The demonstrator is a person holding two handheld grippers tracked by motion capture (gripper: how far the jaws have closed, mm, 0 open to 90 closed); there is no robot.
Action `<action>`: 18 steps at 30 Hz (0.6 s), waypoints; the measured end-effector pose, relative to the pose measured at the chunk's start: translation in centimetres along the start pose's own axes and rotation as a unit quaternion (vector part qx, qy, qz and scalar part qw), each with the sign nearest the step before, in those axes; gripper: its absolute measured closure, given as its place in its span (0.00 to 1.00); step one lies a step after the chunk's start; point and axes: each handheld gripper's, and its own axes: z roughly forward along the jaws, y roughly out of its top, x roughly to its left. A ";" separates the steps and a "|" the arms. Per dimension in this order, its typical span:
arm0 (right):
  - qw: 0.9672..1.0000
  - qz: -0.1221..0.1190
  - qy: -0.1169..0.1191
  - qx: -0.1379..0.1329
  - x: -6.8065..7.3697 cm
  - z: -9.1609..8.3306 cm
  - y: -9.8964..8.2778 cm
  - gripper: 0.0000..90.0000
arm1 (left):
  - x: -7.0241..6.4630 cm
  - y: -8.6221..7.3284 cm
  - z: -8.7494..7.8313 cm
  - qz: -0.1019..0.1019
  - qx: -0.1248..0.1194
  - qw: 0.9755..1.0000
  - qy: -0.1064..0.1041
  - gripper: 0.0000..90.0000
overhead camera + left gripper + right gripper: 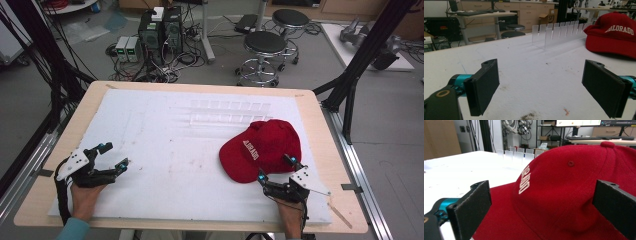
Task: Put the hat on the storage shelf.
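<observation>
A red baseball cap (260, 147) with white lettering lies on the right half of the white mat (165, 150), brim toward the centre. My right gripper (275, 168) is at the cap's near edge and stands open. In the right gripper view the cap (564, 190) sits between the two wide-apart jaws of that gripper (544, 207), and I cannot see either pad pressing on it. My left gripper (114, 155) is open low over the mat's left side. Its jaws (541, 87) have nothing between them, and the cap (614, 37) lies far off to the right.
A clear acrylic rack (230, 112) with several upright dividers stands on the mat behind the cap; the same rack (559, 32) also appears in the left gripper view. The mat covers a wooden table (65, 135). Stools (262, 50), computers and cables stand on the floor beyond.
</observation>
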 end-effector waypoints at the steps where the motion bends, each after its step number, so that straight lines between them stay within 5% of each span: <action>1: 1.000 0.001 0.002 0.000 0.0 0.0 0.0 0.01 | 0.0 0.0 0.0 -0.001 0.001 1.000 0.000 0.16; 18: 1.000 -0.015 0.010 0.006 0.1 0.2 0.1 0.01 | 0.0 0.0 0.0 -0.001 0.003 1.000 0.002 0.16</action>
